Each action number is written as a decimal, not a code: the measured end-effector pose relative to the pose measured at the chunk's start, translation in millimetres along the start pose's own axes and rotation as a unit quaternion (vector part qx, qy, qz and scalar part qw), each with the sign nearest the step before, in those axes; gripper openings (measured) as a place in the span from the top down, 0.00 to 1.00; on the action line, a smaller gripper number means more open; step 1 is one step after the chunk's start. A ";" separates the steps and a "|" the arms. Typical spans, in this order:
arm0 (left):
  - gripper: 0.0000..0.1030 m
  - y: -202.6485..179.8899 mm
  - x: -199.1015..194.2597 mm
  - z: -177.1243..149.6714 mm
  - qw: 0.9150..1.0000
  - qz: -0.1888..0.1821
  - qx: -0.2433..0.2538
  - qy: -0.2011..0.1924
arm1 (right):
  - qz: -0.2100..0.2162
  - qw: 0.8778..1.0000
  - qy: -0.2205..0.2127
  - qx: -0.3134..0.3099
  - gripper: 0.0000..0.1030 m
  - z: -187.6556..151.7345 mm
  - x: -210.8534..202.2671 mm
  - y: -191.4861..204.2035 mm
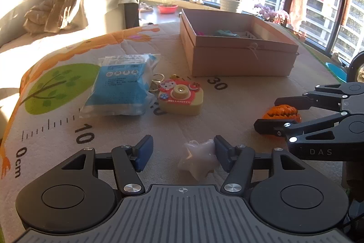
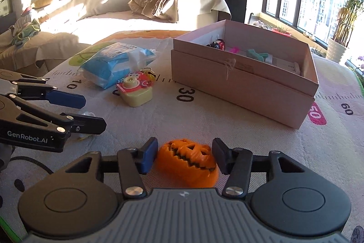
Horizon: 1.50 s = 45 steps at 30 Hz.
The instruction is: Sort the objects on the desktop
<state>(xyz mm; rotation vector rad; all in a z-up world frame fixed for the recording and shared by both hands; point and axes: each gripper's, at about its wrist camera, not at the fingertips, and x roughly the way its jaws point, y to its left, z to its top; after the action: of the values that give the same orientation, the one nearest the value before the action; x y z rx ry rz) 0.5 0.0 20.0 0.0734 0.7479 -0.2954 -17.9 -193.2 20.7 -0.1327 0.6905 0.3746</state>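
My left wrist camera sits low over the mat (image 1: pixel 109 129), just behind my fingers, facing far toward the windows. My right wrist camera rides equally low and close, angled leftward toward the sofa (image 2: pixel 113 13). Both share the open box (image 1: pixel 241 60), blue packet (image 1: pixel 118 88) and toy camera (image 1: pixel 179 97), and each catches the other gripper at its edge
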 end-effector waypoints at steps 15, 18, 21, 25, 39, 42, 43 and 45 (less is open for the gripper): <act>0.34 -34.3 11.8 1.3 0.999 -0.037 0.029 0.010 | -0.060 0.997 -0.009 0.053 0.49 -11.7 -11.0 -42.8; 0.49 -36.5 15.8 4.5 0.999 -0.034 0.029 0.008 | -0.062 0.997 -0.012 0.051 0.49 -12.5 -11.4 -42.6; 0.73 -34.8 14.5 3.7 0.999 -0.035 0.030 0.006 | -0.059 0.997 -0.014 0.053 0.49 -12.7 -11.5 -42.6; 0.83 -32.3 8.6 0.0 0.999 -0.039 0.026 0.008 | -0.059 0.997 -0.015 0.053 0.49 -12.9 -11.3 -42.3; 0.51 -36.4 -6.3 -16.9 0.999 -0.041 0.035 0.008 | -0.063 0.997 -0.014 0.049 0.48 -13.0 -10.4 -39.9; 0.49 -26.0 -8.2 -18.2 0.999 -0.033 0.019 0.004 | -0.067 0.997 -0.013 0.047 0.48 -12.7 -10.0 -38.4; 0.48 -23.3 -8.7 -18.1 0.999 -0.031 0.013 0.003 | -0.068 0.997 -0.013 0.046 0.48 -13.0 -10.1 -38.2; 0.48 -18.9 -8.7 -16.4 1.000 -0.026 0.004 0.003 | -0.068 0.997 -0.013 0.046 0.48 -13.0 -10.2 -38.1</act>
<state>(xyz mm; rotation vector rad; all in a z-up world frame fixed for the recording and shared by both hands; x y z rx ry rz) -21.8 -13.2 14.6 0.0629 0.7563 -0.3478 -18.4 -234.5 17.2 -0.0862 0.6675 0.2135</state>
